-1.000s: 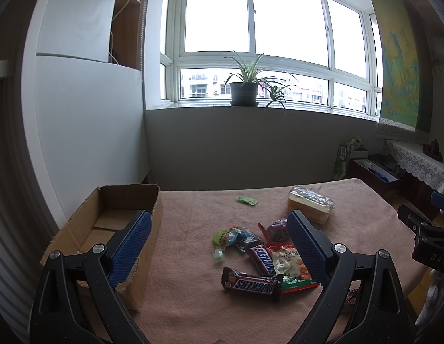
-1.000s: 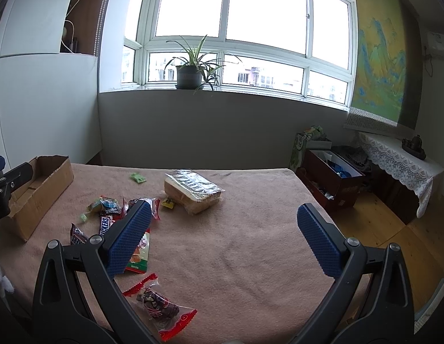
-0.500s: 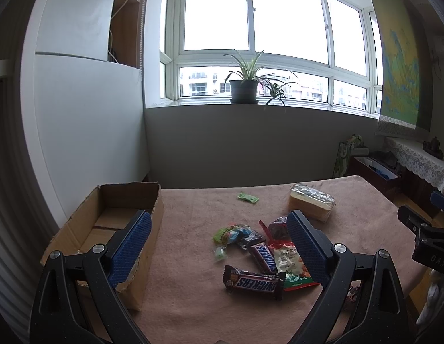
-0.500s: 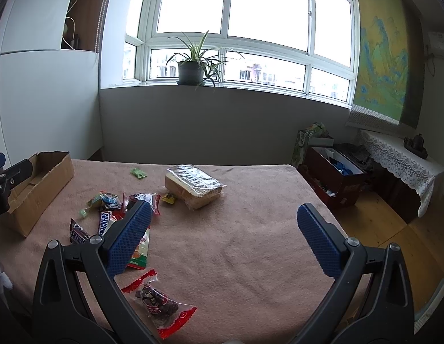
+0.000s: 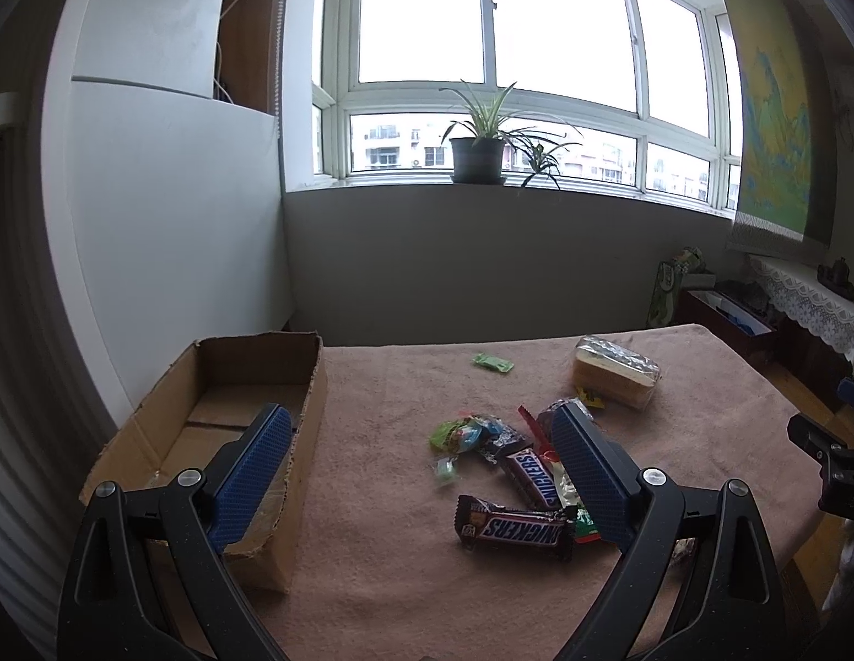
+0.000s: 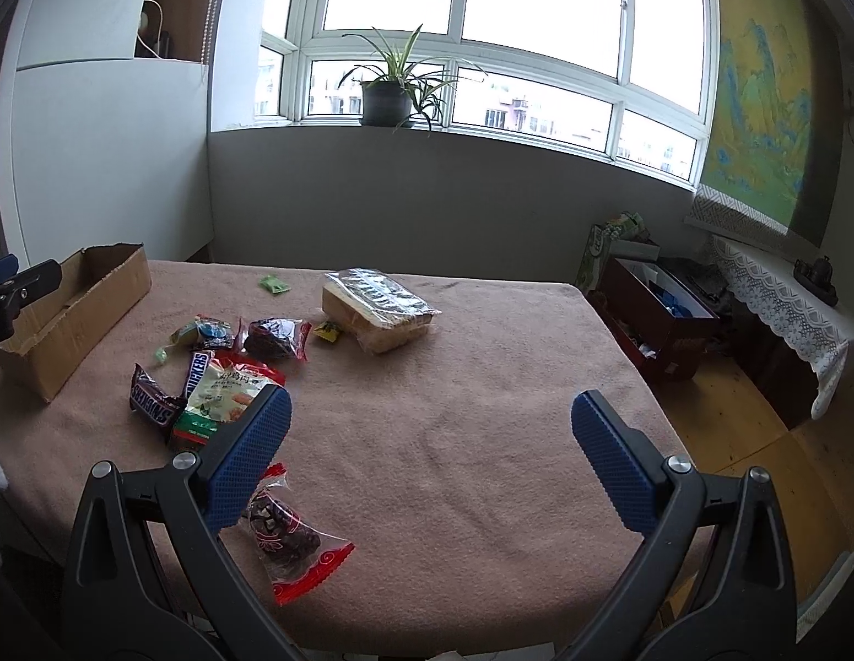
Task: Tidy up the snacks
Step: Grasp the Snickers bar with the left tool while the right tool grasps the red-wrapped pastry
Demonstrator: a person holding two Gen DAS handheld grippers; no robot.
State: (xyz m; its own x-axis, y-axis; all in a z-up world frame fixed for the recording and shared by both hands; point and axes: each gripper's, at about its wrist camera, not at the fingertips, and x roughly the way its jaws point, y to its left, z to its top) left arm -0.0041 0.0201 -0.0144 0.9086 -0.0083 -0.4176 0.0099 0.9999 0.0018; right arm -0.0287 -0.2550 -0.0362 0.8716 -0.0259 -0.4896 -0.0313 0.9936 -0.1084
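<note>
Snacks lie on a pink-clothed table [image 6: 454, 385]. Two Snickers bars [image 5: 512, 529] [image 5: 529, 478] sit beside a red-and-white snack bag [image 6: 223, 391], small candy packets [image 5: 465, 435] and a dark red-edged packet [image 6: 275, 336]. A wrapped bread loaf [image 6: 374, 308] lies further back, with a small green packet [image 5: 492, 362] near it. A second red-edged packet [image 6: 286, 540] lies near the right gripper. An open cardboard box [image 5: 217, 418] stands at the left. My left gripper [image 5: 421, 473] is open and empty above the box edge and the bars. My right gripper [image 6: 430, 457] is open and empty over bare cloth.
A window sill with a potted plant [image 6: 388, 96] runs along the back wall. A white cabinet [image 5: 168, 209] stands left of the table. Right of the table are a dark low box [image 6: 655, 314] and a lace-covered sideboard [image 6: 779, 297]. A small yellow packet [image 6: 328, 329] lies by the loaf.
Both grippers have drifted slightly, the right view tilting and shifting so the snacks sit a little higher and nearer. Both grippers stay open and empty. No snack has moved.
</note>
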